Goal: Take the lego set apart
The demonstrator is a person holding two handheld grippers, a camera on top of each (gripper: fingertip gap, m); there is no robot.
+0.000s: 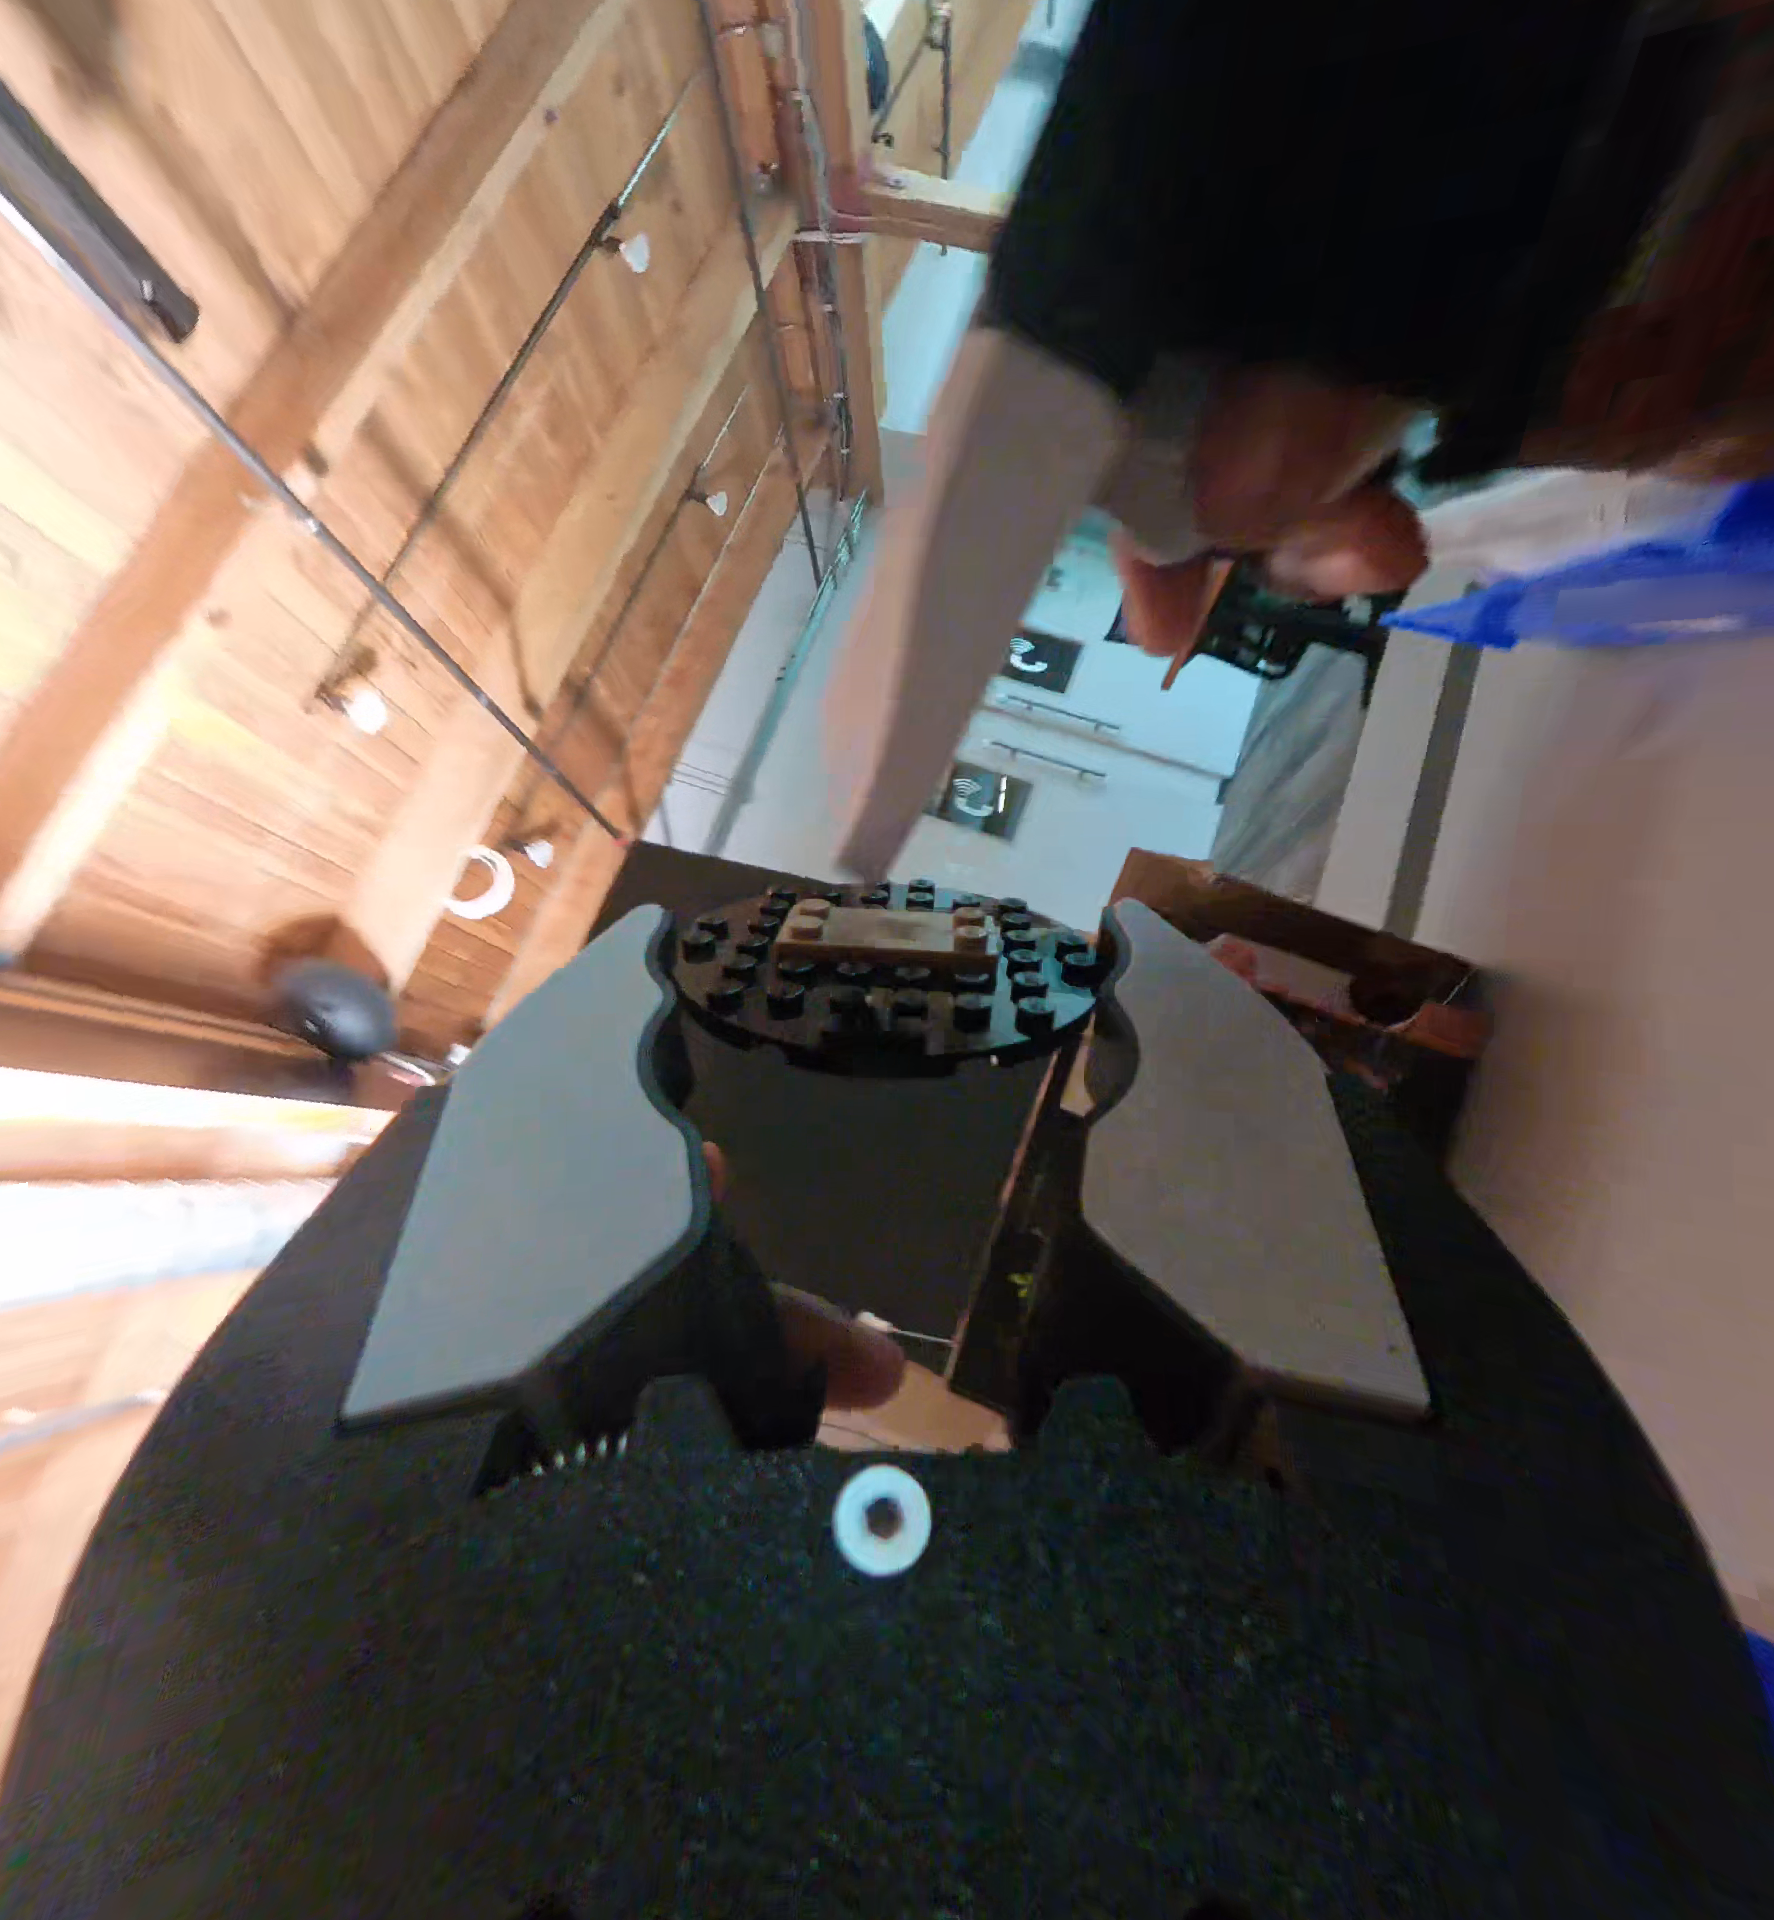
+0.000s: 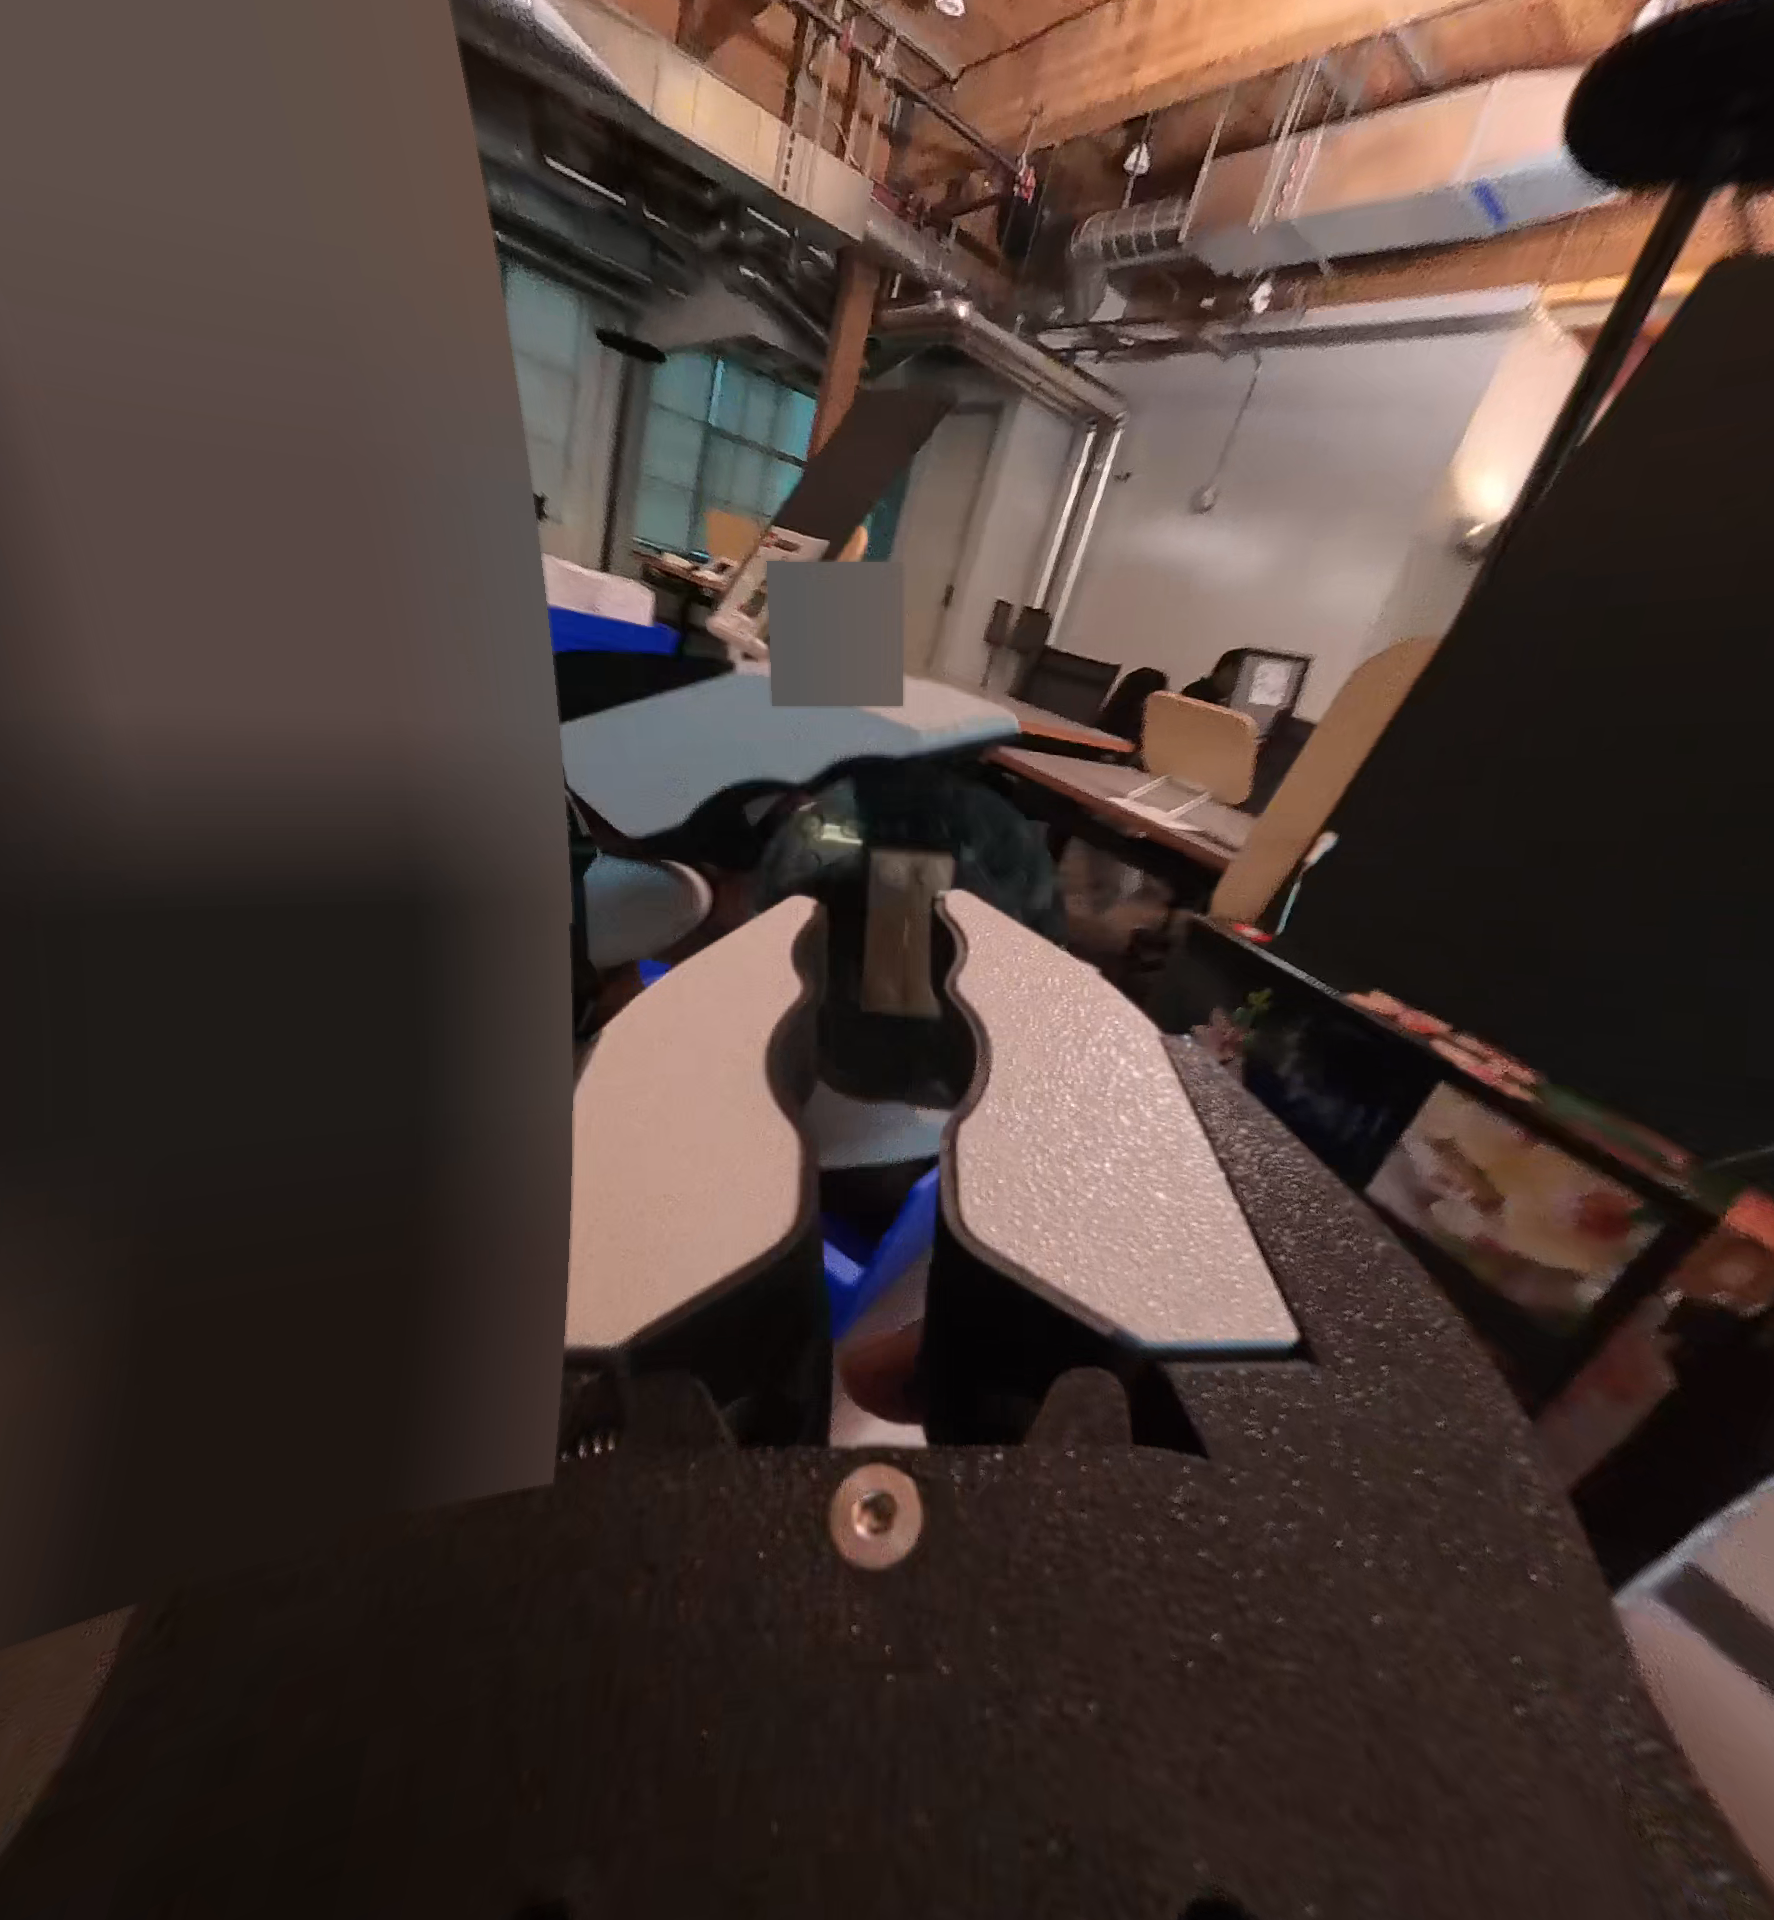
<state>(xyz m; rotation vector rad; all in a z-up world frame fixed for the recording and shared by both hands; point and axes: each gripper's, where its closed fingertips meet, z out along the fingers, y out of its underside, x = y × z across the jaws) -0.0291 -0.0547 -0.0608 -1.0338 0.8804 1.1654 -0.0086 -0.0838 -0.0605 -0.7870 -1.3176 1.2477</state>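
Left gripper (image 1: 888,966) is tilted up toward a wooden ceiling (image 1: 239,520), w/ its two grey fingers (image 1: 540,1164) clamped on opposite edges of a round black studded plate (image 1: 878,982) held between the tips. On top of the plate, at its centre, sits a flat brown piece (image 1: 888,940). Beyond the plate, farther from the left gripper, the right gripper's blurred grey finger (image 1: 966,603) points down to the plate's far edge; a hand (image 1: 1278,499) holds it.

Right gripper (image 2: 881,914), seen from its own cam: fingers (image 2: 1080,1143) close together, narrow gap at the tips, a tan piece (image 2: 902,940) upright in that gap against the dark plate. Can't tell if they grip it. Just ahead lies the left gripper's finger (image 2: 779,753), crossways.
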